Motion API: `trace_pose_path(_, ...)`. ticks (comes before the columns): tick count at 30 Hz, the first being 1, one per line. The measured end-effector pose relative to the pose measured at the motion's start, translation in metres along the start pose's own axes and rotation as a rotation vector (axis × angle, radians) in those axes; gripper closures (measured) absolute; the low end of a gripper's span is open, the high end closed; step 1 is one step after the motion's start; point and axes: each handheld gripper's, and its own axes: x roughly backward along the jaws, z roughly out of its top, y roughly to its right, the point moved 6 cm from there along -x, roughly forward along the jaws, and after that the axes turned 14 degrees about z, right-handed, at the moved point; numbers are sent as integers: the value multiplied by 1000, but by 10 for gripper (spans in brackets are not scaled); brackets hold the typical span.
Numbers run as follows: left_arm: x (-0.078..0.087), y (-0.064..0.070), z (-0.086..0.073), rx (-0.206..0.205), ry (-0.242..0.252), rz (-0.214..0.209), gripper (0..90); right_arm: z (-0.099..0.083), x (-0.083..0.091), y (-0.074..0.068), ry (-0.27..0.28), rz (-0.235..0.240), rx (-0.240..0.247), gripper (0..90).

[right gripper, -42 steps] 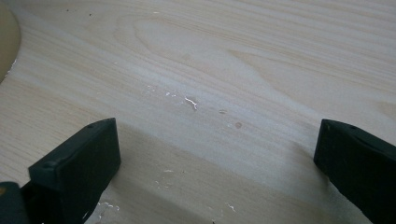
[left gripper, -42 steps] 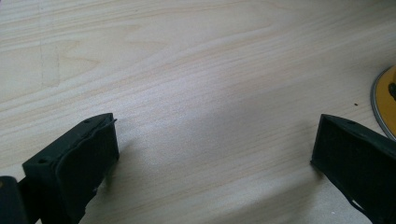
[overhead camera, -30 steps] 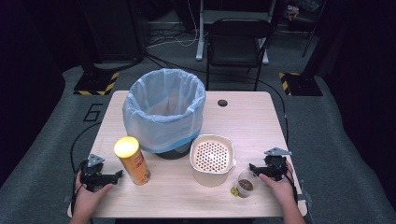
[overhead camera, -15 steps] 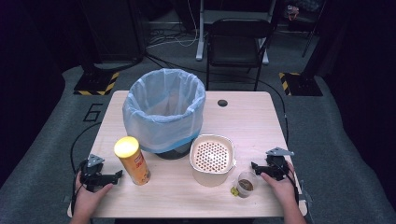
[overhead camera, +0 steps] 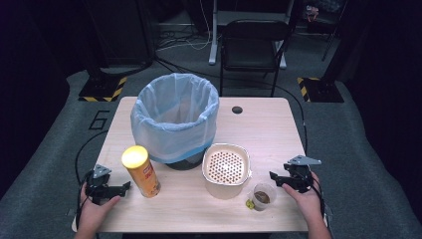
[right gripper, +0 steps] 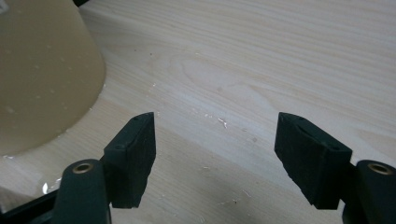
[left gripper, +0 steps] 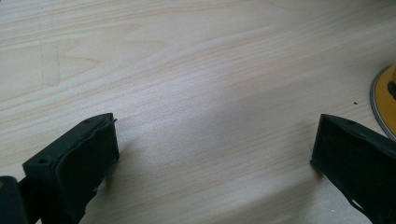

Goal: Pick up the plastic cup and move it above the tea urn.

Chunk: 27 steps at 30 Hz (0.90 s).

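Observation:
A bin with a pale blue liner [overhead camera: 175, 119] stands mid-table. A yellow-lidded chip can [overhead camera: 141, 171] stands upright at the front left; its base edge [left gripper: 385, 100] shows in the left gripper view. A cream perforated strainer bowl [overhead camera: 225, 169] sits at front centre, and its wall [right gripper: 42, 74] shows in the right gripper view. Beside it stands a small clear cup [overhead camera: 262, 196] with brown contents, with a small yellow-green bit [overhead camera: 248, 203] at its foot. My left gripper [overhead camera: 122, 187] [left gripper: 215, 154] rests open left of the can. My right gripper [overhead camera: 274, 178] [right gripper: 215, 154] is open, right of the cup, over bare wood.
The light wooden table [overhead camera: 263, 129] has a dark round hole [overhead camera: 237, 109] at the back right. Crumbs [right gripper: 219, 122] are scattered on the wood near the bowl. A black chair [overhead camera: 254, 42] stands behind the table. Cables trail off both front corners.
The right gripper has drifted slightly to the right, away from the cup. The left gripper has stayed where it was.

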Motion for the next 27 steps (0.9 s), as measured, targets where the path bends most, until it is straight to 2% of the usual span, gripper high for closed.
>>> trace_pose_path(2, 0, 0, 0, 0, 0, 0, 3, 4, 4, -2, 3, 0, 19, 289)
trace_pose_path(7, 0, 0, 0, 0, 0, 0, 3, 18, 14, -12, 39, 39, 18, 263)
trace_pose_path(9, 0, 0, 0, 0, 0, 0, 3, 23, 19, -17, 25, 40, 51, 232)
trace_pose_path(12, 0, 0, 0, 0, -1, 0, 3, 29, 26, -28, 26, 87, 78, 193)
trace_pose_path(17, 0, 0, 0, 3, 0, 1, 3, 35, 33, -43, 36, 124, 130, 159)
trace_pose_path(20, 0, 0, 0, 4, -2, 2, 2, 39, 35, -52, 53, 170, 140, 150)
trace_pose_path(23, 0, 0, 0, 4, -2, 2, 2, 39, 36, -61, 46, 210, 155, 146)
trace_pose_path(26, 0, 0, 0, 4, -2, 2, 2, 39, 36, -64, 42, 217, 171, 143)
trace_pose_path(27, 0, 0, 0, 4, -1, 2, 2, 37, 35, -69, 37, 227, 173, 140)
